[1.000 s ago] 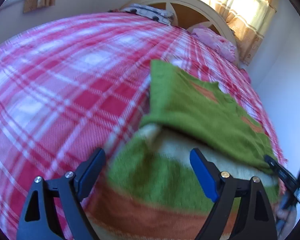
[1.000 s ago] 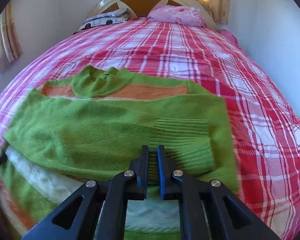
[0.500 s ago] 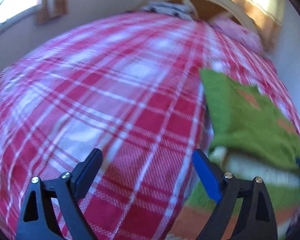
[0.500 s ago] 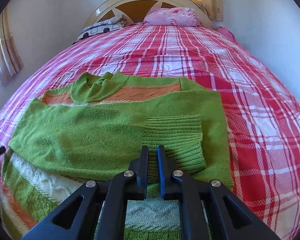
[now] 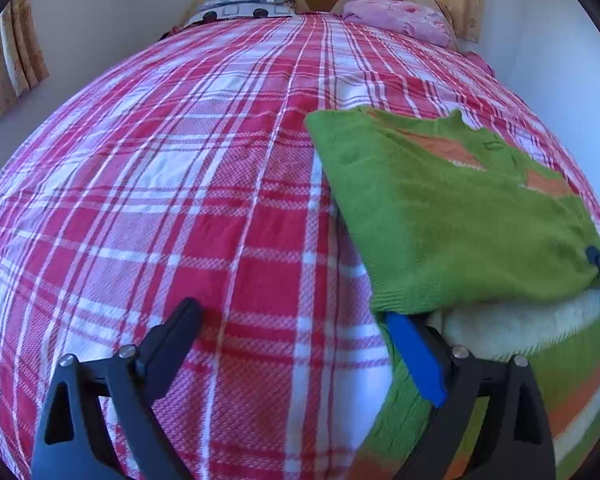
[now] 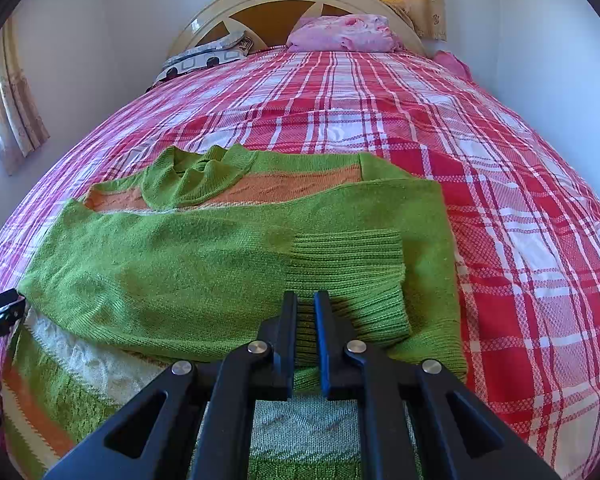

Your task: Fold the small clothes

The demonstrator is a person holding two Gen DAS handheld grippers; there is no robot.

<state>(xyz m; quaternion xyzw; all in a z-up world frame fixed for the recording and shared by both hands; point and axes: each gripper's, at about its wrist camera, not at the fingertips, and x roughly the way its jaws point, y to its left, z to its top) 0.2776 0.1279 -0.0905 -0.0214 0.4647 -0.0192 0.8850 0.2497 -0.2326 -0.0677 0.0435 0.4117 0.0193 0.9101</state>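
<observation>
A green knit sweater point(image 6: 204, 264) with orange and white stripes lies on the red plaid bedspread point(image 6: 500, 216), its sleeves folded across the body. My right gripper point(image 6: 306, 300) is shut on the ribbed cuff point(image 6: 348, 264) of the top sleeve, low over the sweater. In the left wrist view the sweater point(image 5: 452, 216) lies at the right. My left gripper point(image 5: 292, 320) is open and empty over the bedspread point(image 5: 180, 200), its blue-padded right finger point(image 5: 416, 360) at the sweater's left edge. The left gripper's tip point(image 6: 0, 312) shows at the far left of the right wrist view.
A cream headboard point(image 6: 300, 4) with a pink pillow point(image 6: 340, 34) and a patterned pillow point(image 6: 204, 58) stands at the far end. White walls flank the bed on both sides. Curtains point(image 6: 16, 120) hang at the left.
My left gripper has swung left off the sweater and now sits over the bedspread at the sweater's left edge. The right gripper has stayed shut on the cuff and drawn back slightly.
</observation>
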